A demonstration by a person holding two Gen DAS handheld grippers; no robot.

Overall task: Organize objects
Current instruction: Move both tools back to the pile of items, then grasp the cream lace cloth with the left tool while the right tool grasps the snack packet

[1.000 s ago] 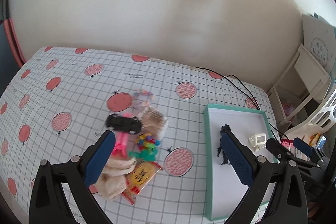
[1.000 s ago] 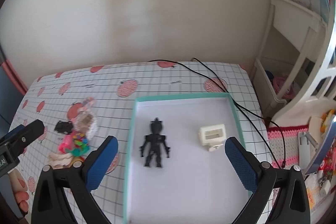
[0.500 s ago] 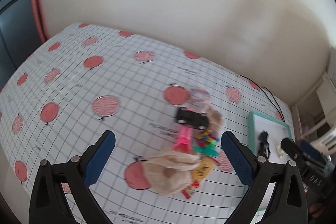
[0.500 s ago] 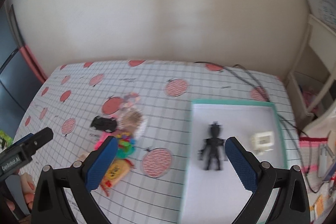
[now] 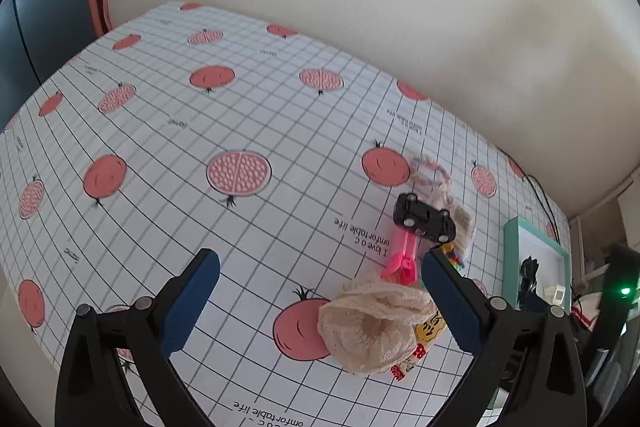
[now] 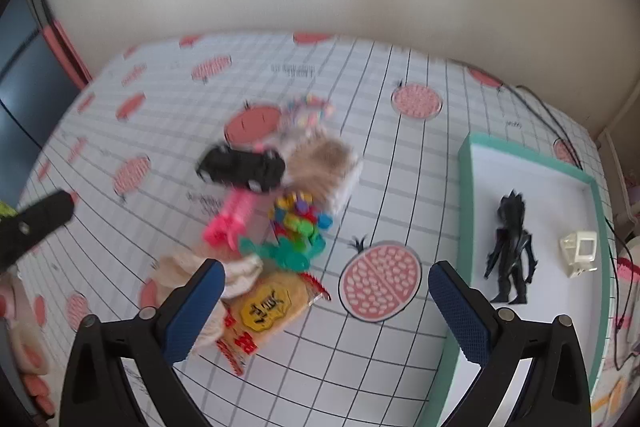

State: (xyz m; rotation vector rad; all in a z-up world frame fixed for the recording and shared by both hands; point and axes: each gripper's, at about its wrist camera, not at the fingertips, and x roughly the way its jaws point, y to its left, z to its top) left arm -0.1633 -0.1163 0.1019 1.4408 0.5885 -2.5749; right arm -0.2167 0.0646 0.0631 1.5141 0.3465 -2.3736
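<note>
A heap of small things lies on the checked cloth: a black toy car [image 6: 242, 167] [image 5: 425, 218], a pink clip [image 6: 228, 223] [image 5: 402, 255], a cream knitted item [image 5: 374, 323], a bag of coloured beads [image 6: 300, 217], a yellow snack packet [image 6: 268, 307] and a furry beige bag [image 6: 322, 163]. A white tray with a teal rim [image 6: 466, 195] [image 5: 510, 251] holds a black figure [image 6: 510, 247] and a small white toy [image 6: 578, 253]. My left gripper [image 5: 320, 291] is open, left of the heap. My right gripper [image 6: 324, 301] is open and empty, between heap and tray.
The cloth [image 5: 240, 131] with red fruit prints covers the table, which ends at a cream wall. Black cables [image 6: 544, 111] run behind the tray. A person's hand [image 6: 28, 347] shows at the right wrist view's lower left. Shelving and clutter stand past the right edge.
Both grippers have swung to the left: the heap has slid rightward in each view and the tray sits near the right edge. Both stay open and empty.
</note>
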